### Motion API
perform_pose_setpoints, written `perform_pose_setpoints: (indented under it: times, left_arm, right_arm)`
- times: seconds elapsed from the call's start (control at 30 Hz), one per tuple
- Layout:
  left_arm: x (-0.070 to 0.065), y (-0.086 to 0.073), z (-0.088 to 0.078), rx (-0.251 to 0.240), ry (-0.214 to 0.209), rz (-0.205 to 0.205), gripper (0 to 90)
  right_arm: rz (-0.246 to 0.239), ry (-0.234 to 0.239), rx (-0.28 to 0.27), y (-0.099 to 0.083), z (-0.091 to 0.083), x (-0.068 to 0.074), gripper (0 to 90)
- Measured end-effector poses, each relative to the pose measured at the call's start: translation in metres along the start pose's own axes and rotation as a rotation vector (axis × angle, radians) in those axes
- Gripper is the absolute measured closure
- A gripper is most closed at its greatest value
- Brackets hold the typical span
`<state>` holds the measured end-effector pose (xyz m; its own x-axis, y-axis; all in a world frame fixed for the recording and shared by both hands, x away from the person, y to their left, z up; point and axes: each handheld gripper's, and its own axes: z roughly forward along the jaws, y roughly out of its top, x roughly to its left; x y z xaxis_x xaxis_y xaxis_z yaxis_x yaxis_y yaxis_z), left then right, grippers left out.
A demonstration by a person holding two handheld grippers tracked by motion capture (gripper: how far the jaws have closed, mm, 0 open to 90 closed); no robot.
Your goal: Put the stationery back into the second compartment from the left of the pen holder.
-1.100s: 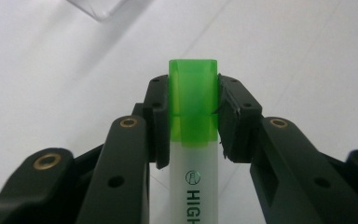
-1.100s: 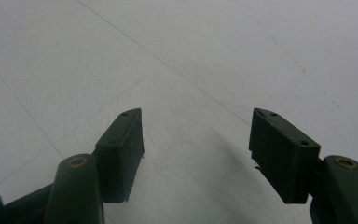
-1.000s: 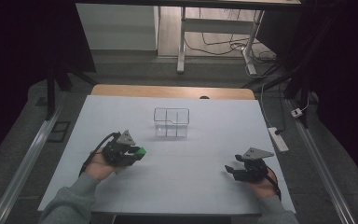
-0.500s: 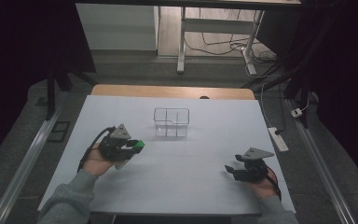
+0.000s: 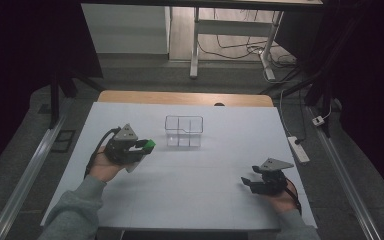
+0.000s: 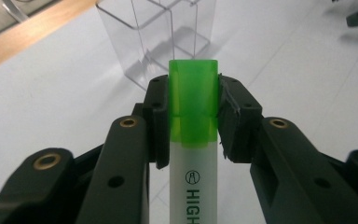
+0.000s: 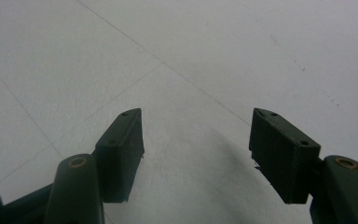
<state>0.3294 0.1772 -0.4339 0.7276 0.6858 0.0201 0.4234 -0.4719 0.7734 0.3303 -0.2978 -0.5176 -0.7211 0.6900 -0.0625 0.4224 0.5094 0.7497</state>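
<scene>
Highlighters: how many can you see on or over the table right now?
1. The green-capped highlighter is clamped between the left gripper's jaws, near the clear divided holder. The holder's compartments look empty; the right gripper is open and holds none.

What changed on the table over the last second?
The left gripper, shut on the green highlighter, moved slightly up the table toward the clear organiser. The right gripper stayed put with open, empty jaws, and the organiser did not move.
</scene>
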Motion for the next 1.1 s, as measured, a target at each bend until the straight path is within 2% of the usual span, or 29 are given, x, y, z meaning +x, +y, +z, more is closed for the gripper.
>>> perform_pose_setpoints:
  times: [0.6, 1.1]
  left_arm:
    - [0.018, 0.022, 0.001, -0.101, 0.029, -0.031, 66.7]
    - [0.028, 0.047, 0.012, -0.125, 0.046, -0.016, 66.6]
  right_arm:
    - [0.0, -0.006, 0.003, 0.0, 0.0, -0.001, 35.4]
    - [0.001, -0.001, -0.001, 0.0, -0.001, -0.001, 35.4]
